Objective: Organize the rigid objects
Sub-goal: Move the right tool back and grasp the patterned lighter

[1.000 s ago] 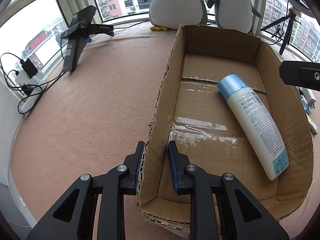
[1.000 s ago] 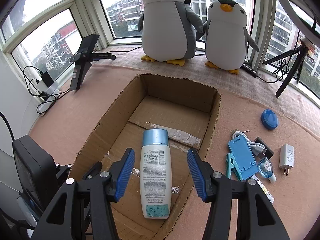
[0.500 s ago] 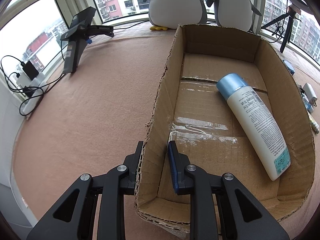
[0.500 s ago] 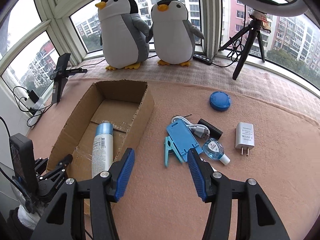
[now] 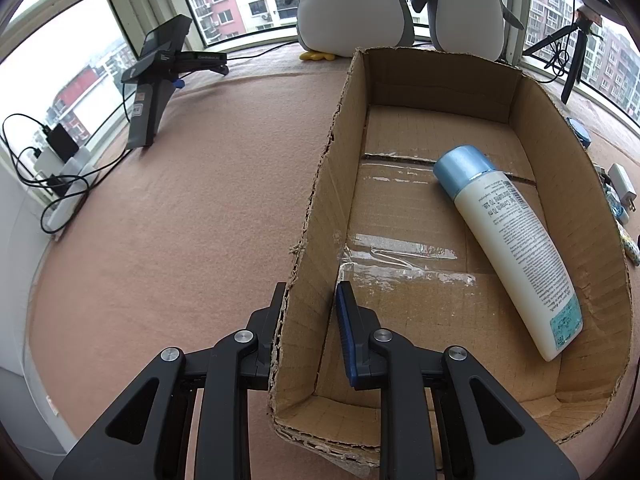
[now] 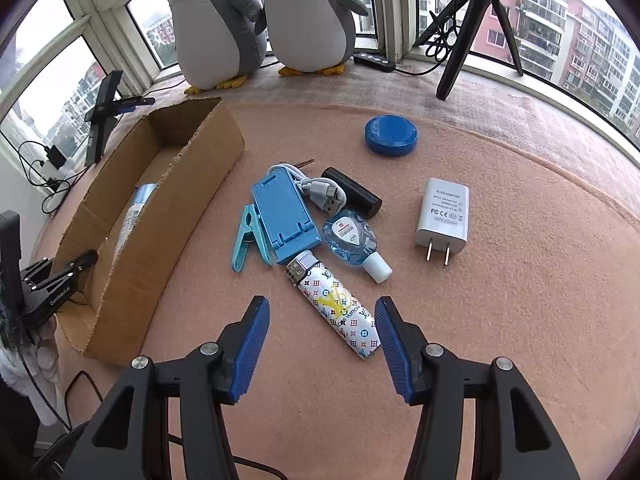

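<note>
our left gripper (image 5: 310, 300) is clamped on the left wall of the box (image 5: 320, 200), one finger outside and one inside, near the corner closest to us. inside the box a bottle (image 5: 508, 240) lies flat on the taped floor, blue cap toward the far end, its base close to the right wall. in the right view the box (image 6: 176, 208) sits to the left of a cluster of small things on the pink cloth (image 6: 500, 300).

our right gripper (image 6: 320, 320) hangs with its fingers about half apart and nothing between the pads; the patterned lighter (image 6: 336, 304) lies on the cloth in the gap as we see it, slanted, one end just beside the right finger.

beyond the lighter we see a blue stand (image 6: 282, 212) touching a teal clip (image 6: 248, 240) on its left, a small sanitizer (image 6: 354, 242) on its right, a white cable (image 6: 316, 188) and a black cylinder (image 6: 352, 192) behind. a white charger (image 6: 442, 216) lies apart to the right, prongs toward us, and a blue round lid (image 6: 391, 135) sits farther back. two plush penguins (image 6: 260, 20) stand by the window, with a tripod (image 6: 472, 28) to their right.
</note>
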Demonstrator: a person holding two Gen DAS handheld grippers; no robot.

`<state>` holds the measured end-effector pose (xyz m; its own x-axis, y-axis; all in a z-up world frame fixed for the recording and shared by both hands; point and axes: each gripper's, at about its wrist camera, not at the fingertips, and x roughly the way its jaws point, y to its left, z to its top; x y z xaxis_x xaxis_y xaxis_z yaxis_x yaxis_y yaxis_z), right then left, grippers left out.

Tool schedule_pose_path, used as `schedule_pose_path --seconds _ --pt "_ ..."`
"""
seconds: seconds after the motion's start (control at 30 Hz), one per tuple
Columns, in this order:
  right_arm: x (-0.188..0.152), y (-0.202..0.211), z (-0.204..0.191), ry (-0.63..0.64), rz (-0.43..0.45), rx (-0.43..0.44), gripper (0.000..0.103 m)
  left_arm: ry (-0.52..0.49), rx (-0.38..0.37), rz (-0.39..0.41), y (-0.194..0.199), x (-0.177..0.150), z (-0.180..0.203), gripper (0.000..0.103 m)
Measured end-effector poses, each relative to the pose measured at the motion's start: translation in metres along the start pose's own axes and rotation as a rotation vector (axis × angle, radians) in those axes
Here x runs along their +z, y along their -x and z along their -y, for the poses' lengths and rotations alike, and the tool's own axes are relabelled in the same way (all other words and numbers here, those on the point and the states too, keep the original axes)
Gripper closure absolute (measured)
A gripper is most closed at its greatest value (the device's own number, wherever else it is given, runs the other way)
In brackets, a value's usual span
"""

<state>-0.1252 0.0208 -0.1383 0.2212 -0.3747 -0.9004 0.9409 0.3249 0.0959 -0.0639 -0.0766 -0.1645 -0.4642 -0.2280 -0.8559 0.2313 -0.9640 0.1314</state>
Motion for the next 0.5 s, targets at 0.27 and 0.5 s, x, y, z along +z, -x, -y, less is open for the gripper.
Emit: schedule_pose_path --seconds 0.27,0.5 --pt "0.010 -0.025 0.002 0.066 -0.066 -0.029 0.052 0.003 -0.002 -0.001 0.000 -0.001 -0.001 0.083" --pt "0.013 -0.036 -0.001 0.115 -0.108 -0.035 0.053 0.003 0.000 -0.001 0.000 -0.001 -0.001 0.083"
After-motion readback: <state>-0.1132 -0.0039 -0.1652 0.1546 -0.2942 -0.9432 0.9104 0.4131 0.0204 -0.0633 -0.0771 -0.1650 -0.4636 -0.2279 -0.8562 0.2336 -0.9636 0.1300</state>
